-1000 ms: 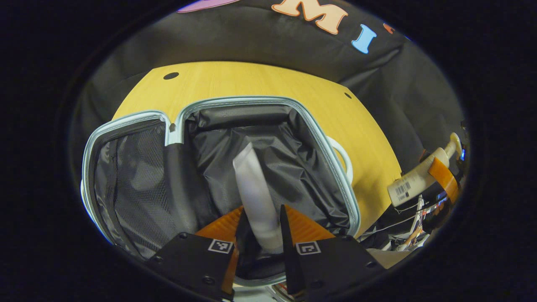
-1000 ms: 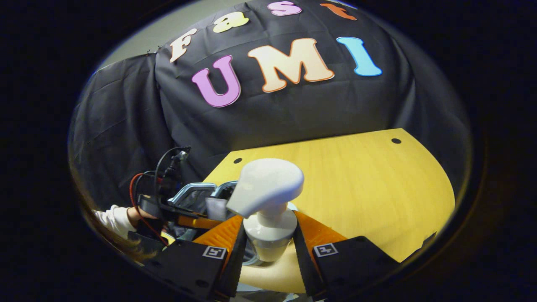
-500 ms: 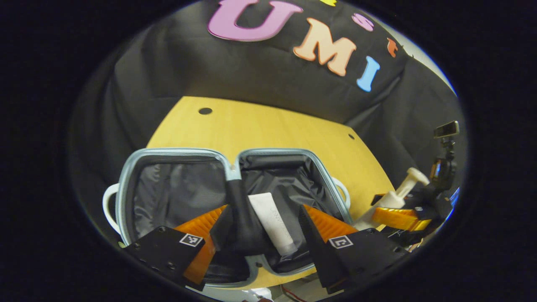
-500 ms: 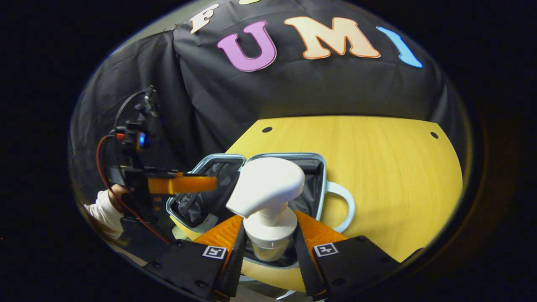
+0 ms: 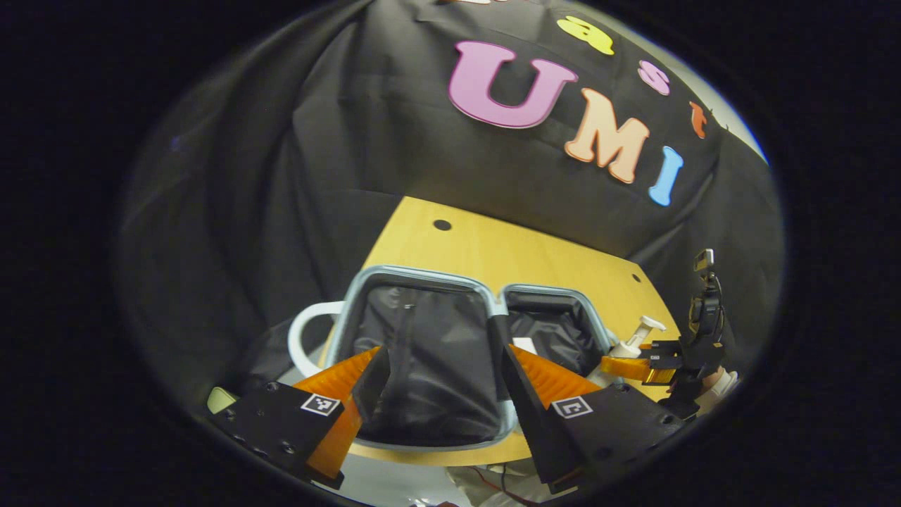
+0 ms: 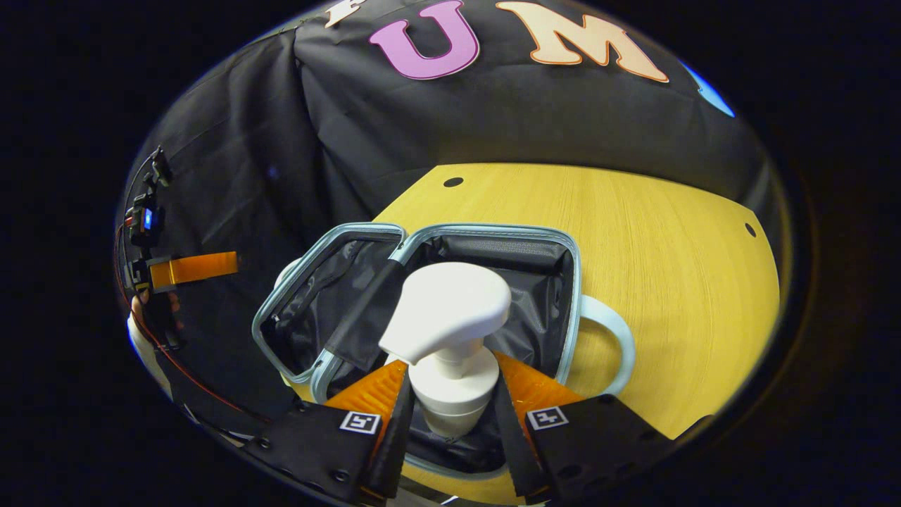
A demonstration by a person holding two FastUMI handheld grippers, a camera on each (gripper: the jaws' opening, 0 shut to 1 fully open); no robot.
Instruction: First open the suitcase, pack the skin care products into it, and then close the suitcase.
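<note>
Suitcase [image 6: 493, 282] is lying open; right tongs [image 6: 450, 415] are gripping pump bottle [image 6: 447, 331] (lower gently), left tongs [image 5: 440, 380] gaping, empty.

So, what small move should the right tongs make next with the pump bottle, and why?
Probably lower the pump bottle into the right half of the open suitcase and then release it. The right tongs are shut on its neck and hang over that lined half, while the left tongs are open and hold nothing.
</note>
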